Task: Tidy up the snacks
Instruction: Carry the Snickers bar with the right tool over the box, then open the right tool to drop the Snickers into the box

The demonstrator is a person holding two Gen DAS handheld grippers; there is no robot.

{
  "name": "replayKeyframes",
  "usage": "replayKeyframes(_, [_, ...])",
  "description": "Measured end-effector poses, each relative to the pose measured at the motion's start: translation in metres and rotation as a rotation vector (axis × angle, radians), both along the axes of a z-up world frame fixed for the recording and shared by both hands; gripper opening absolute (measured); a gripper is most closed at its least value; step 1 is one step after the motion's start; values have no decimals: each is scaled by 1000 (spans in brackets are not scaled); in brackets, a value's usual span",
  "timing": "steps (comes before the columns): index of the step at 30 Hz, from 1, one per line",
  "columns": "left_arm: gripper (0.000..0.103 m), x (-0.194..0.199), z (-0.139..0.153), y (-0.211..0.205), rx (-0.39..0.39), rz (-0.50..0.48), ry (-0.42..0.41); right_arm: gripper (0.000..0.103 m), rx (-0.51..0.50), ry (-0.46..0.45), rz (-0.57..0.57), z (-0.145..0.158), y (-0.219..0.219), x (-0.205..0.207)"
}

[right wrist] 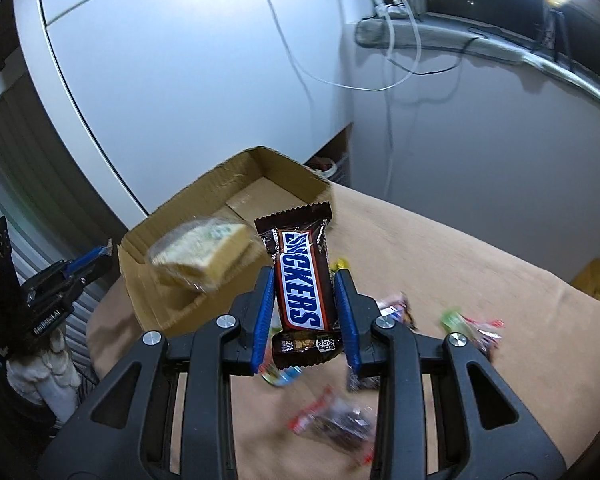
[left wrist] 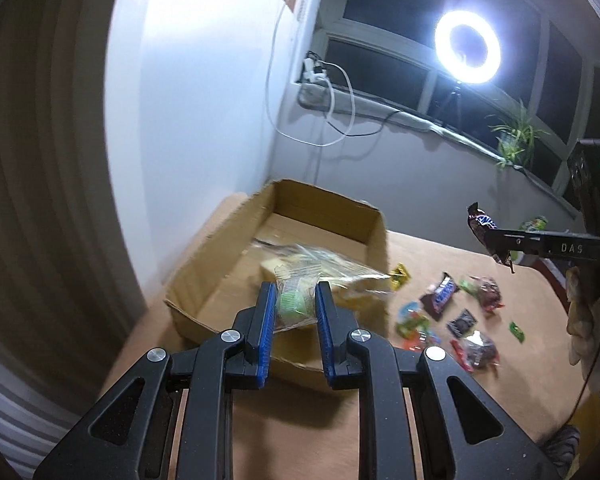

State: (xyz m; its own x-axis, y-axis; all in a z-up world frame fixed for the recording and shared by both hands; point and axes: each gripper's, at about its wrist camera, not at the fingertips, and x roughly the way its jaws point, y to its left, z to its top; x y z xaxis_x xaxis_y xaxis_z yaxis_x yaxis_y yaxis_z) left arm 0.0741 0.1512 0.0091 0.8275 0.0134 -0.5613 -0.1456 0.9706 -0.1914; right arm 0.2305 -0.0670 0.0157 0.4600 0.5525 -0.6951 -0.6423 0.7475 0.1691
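two grippers are loaded: left gripper (left wrist: 294,304) pinches a clear bag (left wrist: 300,276) by one corner, right gripper (right wrist: 304,300) clamps a snickers (right wrist: 302,276). box (left wrist: 376,220) lies just ahead; the thin corner hold could slip, spilling the bag short.

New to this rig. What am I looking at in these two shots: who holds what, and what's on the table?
No robot arm: a person holds a two-finger gripper in each hand, and each has a fisheye camera looking along its jaws. In the left-hand view, the left gripper is shut on a clear snack bag over the cardboard box. In the right-hand view, the right gripper is shut on a Snickers bar. Loose wrapped candies lie on the tan table beside the box.
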Motion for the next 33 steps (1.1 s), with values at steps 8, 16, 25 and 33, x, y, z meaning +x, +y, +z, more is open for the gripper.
replayKeyframes(8, [18,14,-3,20,4,29,4,32,-23,11,25,2,59,16])
replayKeyframes(16, [18,25,-7,31,3,39,17,32,-51,34,32,-8,97,30])
replayKeyframes(25, [19,33,-15,36,-3,41,36,32,-59,78,39,-23,116,38])
replayKeyframes(33, [40,34,-15,37,-12,35,37,57,-65,84,37,-24,125,37])
